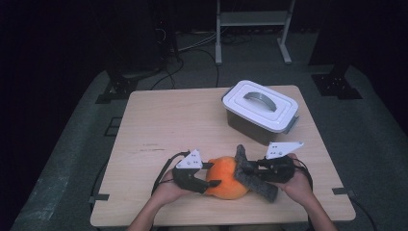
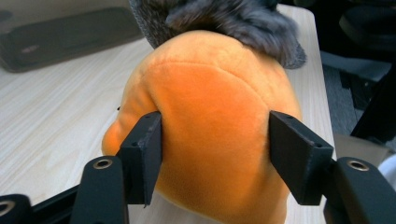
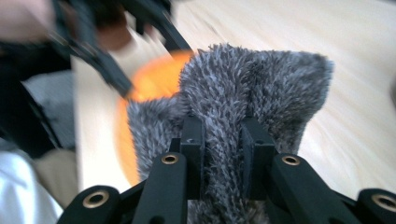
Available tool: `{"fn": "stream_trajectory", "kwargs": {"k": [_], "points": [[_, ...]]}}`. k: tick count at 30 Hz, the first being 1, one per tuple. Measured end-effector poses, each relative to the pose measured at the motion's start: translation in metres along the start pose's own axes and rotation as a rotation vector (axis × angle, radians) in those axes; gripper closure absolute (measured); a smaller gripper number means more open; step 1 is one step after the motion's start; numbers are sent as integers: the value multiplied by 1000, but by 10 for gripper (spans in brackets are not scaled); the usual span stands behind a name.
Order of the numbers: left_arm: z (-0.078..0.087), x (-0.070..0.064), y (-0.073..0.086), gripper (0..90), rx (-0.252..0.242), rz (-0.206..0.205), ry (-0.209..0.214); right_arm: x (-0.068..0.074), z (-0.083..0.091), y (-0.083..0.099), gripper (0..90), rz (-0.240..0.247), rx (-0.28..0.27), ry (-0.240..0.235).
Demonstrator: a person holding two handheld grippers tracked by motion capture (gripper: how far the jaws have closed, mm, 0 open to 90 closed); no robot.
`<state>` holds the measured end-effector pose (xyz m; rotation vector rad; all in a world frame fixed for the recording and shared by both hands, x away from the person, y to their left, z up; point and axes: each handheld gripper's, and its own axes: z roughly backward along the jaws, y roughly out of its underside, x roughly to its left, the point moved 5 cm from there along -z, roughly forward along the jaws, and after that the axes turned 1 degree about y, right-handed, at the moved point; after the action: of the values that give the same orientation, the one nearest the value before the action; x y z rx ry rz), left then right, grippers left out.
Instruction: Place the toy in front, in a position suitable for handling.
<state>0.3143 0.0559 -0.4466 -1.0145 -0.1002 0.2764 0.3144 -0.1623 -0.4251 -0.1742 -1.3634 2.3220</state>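
Observation:
A round orange plush toy lies near the table's front edge, with a grey furry piece draped across its right side. My left gripper comes in from the left, and its jaws press into both sides of the orange plush toy; the left gripper is shut on it. From the right, my right gripper pinches a fold of the grey furry piece. In the right gripper view the right gripper is shut on that fur, and the orange plush toy shows behind it.
A grey box with a white handled lid stands at the back right of the wooden table. The person's hands hold both grippers at the front edge. Cables and a metal frame lie on the floor beyond the table.

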Motion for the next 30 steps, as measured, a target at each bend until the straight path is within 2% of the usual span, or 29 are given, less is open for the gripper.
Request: {"fn": "stream_trajectory", "kwargs": {"k": [2,5,7,9,10,12,13,16,18,20,23,26,28,30], "points": [[-3,-3,-3,379,2,-3,1,10,0,-7,732,28,-15,-22],[-5,-3,-2,340,21,-22,-7,17,-9,-5,731,79,30,-19],[-4,-2,-1,262,4,-8,-7,14,-10,0,731,68,32,-35],[-5,-1,-1,170,3,6,-8,7,-7,3,730,58,40,-27],[-6,-1,-1,164,5,10,4,4,-5,5,729,40,38,-28],[-9,-2,1,165,12,11,17,-3,0,9,728,23,34,-27],[-10,-3,1,203,6,1,26,-6,3,11,728,11,34,-19],[-8,-6,-3,326,0,-15,20,-10,6,14,726,-10,38,-11],[-8,-7,-5,375,-3,-10,10,-10,7,12,730,-14,43,-4],[-8,-8,-7,376,-8,6,7,-5,11,5,733,12,36,12],[-10,-9,-9,371,-14,14,-1,8,13,-7,733,48,0,-24],[-10,-8,-8,367,-3,15,-9,17,5,-6,727,99,42,-15],[-10,-7,-8,362,-15,29,-9,13,3,-2,729,82,41,-31],[-10,-6,-9,348,-23,40,-4,5,7,3,727,68,50,-15]]}}
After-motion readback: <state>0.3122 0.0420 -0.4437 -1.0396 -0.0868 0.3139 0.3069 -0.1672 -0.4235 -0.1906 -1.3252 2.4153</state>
